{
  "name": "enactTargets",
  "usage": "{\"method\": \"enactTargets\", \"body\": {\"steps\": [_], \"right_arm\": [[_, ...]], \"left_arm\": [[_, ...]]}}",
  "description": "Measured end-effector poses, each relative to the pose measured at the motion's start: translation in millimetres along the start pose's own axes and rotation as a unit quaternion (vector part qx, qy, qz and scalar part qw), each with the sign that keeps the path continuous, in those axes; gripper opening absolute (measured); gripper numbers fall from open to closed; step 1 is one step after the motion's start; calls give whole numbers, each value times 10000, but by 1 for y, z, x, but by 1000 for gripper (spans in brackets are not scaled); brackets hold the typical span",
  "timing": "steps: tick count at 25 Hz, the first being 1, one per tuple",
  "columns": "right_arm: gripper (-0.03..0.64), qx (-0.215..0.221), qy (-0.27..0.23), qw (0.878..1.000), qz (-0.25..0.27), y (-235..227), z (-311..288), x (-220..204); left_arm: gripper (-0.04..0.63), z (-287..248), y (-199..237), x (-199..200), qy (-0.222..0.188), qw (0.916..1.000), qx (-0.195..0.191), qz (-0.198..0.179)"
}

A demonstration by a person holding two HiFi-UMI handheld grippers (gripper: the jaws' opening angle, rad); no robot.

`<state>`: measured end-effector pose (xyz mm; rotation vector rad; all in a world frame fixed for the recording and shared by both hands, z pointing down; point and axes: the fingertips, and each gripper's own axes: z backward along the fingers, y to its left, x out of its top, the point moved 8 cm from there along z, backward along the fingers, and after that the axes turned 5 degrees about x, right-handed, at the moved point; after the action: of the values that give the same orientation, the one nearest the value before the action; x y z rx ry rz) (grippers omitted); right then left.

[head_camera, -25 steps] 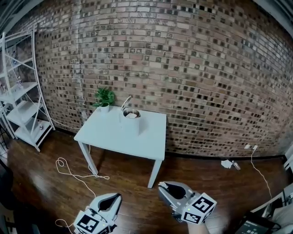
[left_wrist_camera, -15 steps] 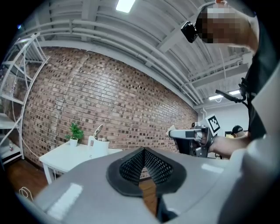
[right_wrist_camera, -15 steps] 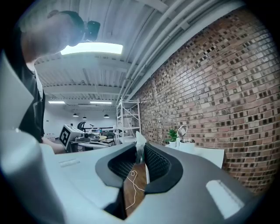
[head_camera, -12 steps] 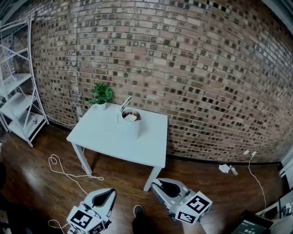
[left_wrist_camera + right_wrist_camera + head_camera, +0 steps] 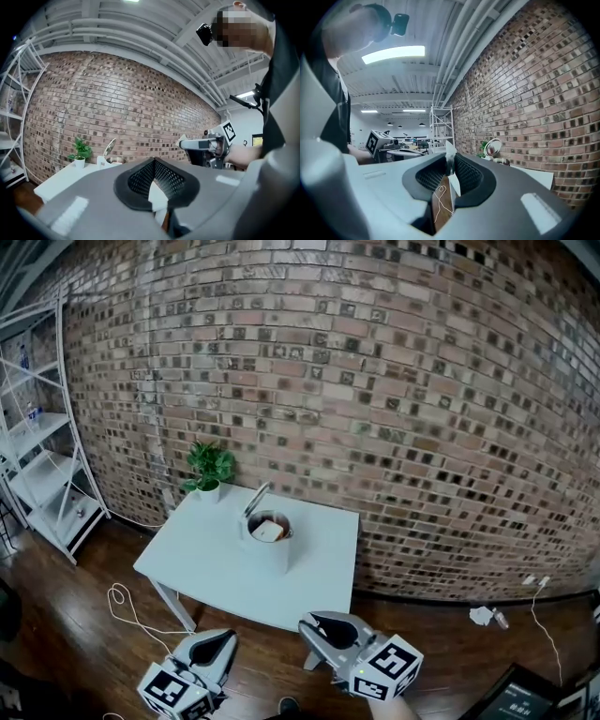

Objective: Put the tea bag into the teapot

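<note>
The white teapot (image 5: 266, 540) stands on the white table (image 5: 202, 568), its lid (image 5: 256, 497) tipped up and something pale inside. My right gripper (image 5: 306, 622) hovers low in the head view, short of the table's near edge. Its jaws are shut on the tea bag (image 5: 449, 164), whose white corner sticks out past the tips while its string (image 5: 439, 202) dangles below. My left gripper (image 5: 231, 635) sits beside it, jaws shut with tips meeting. From the right gripper view the teapot (image 5: 500, 161) is far ahead to the right.
A small potted plant (image 5: 210, 467) stands at the table's far left corner, against the brick wall (image 5: 375, 409). A white shelf rack (image 5: 42, 465) is at the left. A white cable (image 5: 127, 601) loops over the wooden floor, and a plug and cable (image 5: 492, 617) lie at the right.
The table and teapot have come nearer and sit lower in the head view. Both grippers have risen slightly in frame and their jaws have not changed.
</note>
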<state>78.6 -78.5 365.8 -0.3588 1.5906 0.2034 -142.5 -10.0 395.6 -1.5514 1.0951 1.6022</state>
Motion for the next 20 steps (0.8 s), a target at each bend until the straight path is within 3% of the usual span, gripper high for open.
{"method": "enactTargets", "body": {"steps": [10, 20], "right_arm": [[60, 295, -4, 9995, -108, -107, -38, 12], [60, 154, 62, 9993, -329, -176, -78, 11]], "left_arm": [[5, -89, 46, 23, 71, 9983, 584, 25], [5, -139, 89, 28, 282, 9977, 615, -20]]}}
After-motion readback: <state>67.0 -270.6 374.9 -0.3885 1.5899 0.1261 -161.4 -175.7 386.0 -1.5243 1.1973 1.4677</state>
